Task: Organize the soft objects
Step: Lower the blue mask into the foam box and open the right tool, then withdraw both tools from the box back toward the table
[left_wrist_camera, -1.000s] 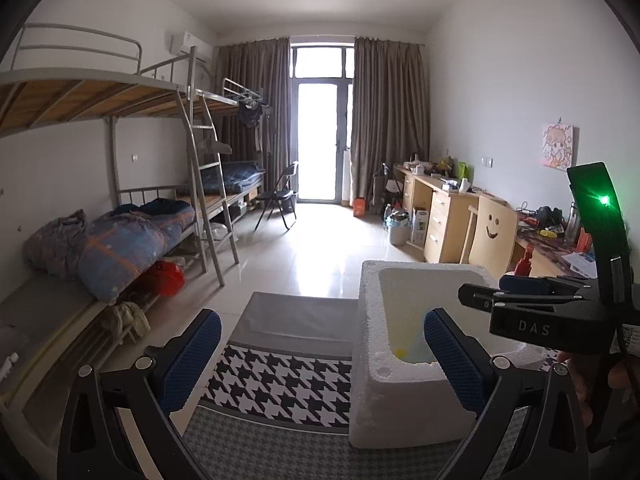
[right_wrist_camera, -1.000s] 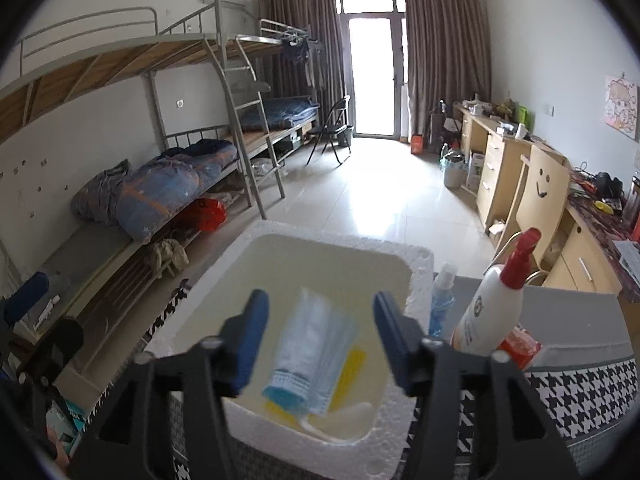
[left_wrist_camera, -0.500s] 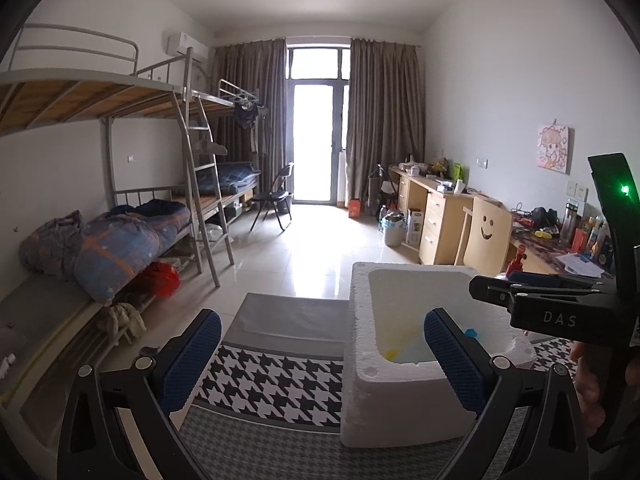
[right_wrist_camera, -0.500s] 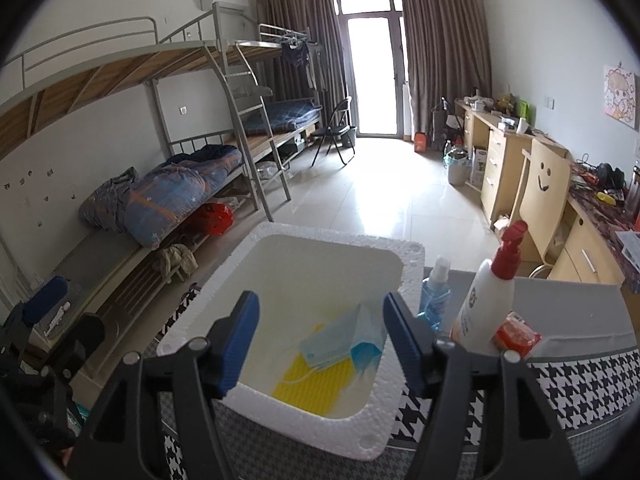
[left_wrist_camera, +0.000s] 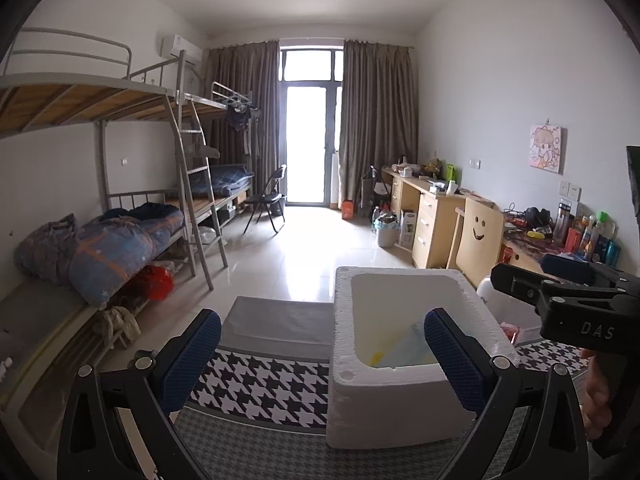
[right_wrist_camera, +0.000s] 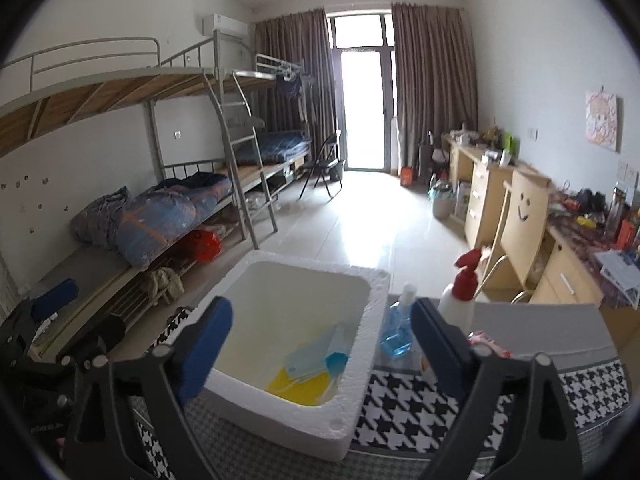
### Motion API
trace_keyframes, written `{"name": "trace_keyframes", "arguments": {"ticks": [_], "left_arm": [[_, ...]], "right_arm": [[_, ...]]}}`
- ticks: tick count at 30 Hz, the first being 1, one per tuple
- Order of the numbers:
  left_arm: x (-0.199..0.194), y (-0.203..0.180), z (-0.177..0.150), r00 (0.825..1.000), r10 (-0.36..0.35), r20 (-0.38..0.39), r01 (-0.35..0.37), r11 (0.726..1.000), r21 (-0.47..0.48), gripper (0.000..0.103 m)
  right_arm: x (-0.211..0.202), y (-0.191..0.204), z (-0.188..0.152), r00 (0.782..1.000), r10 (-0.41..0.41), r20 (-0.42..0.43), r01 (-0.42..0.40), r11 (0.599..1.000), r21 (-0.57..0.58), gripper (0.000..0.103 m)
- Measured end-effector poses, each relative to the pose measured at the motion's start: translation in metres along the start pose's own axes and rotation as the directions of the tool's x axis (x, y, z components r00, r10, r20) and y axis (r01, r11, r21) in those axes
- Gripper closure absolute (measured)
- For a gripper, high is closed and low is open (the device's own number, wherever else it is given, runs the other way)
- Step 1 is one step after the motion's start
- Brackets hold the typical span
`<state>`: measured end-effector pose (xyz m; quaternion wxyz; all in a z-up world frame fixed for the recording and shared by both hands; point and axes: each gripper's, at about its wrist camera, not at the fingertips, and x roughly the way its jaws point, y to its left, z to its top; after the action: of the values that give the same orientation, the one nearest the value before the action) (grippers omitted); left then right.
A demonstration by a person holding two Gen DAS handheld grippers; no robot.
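Was a dorm rm: metal bunk beds point(left_wrist_camera: 120, 128) w/ ladder point(left_wrist_camera: 196, 196) along left wall, bedding point(left_wrist_camera: 108, 248) piled on lower bunk, wood desks point(left_wrist_camera: 432, 216) along right, wall AC point(left_wrist_camera: 180, 46), curtained balcony door point(left_wrist_camera: 310, 128).

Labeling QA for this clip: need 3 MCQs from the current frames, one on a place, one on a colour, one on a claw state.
1. Where does the blue face mask lie?
A. Inside the white foam box
B. On the houndstooth cloth
C. In the right claw

2. What colour is the spray bottle head?
A. Green
B. Red
C. Black

3. What state is the left claw in?
A. Shut on the mask
B. Shut on nothing
C. Open, holding nothing

Answers:
1 A: the mask rests on a yellow item on the box floor.
2 B: the trigger head is red over a white body.
3 C: its blue pads stand wide apart with nothing between them.
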<state>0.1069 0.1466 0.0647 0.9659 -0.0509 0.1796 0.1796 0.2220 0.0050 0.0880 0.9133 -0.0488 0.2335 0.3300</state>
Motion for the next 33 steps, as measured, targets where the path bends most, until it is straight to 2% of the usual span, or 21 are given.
{"name": "trace_keyframes", "arguments": {"ticks": [16,33], "left_arm": [[-0.016,-0.021,0.004,0.998,-0.063,0.029,0.063,0.998,0.028,0.001],[-0.029,-0.048,0.001,0.989,-0.142,0.033,0.14,0.989,0.057,0.001]], "right_arm": [[-0.03,-0.013,-0.01,0.999,-0.013,0.044,0.013,1.0,0.01,0.008],[-0.063,-0.034,-0.025,0.995,-0.067,0.078,0.064,0.997,0.047,0.008]]}}
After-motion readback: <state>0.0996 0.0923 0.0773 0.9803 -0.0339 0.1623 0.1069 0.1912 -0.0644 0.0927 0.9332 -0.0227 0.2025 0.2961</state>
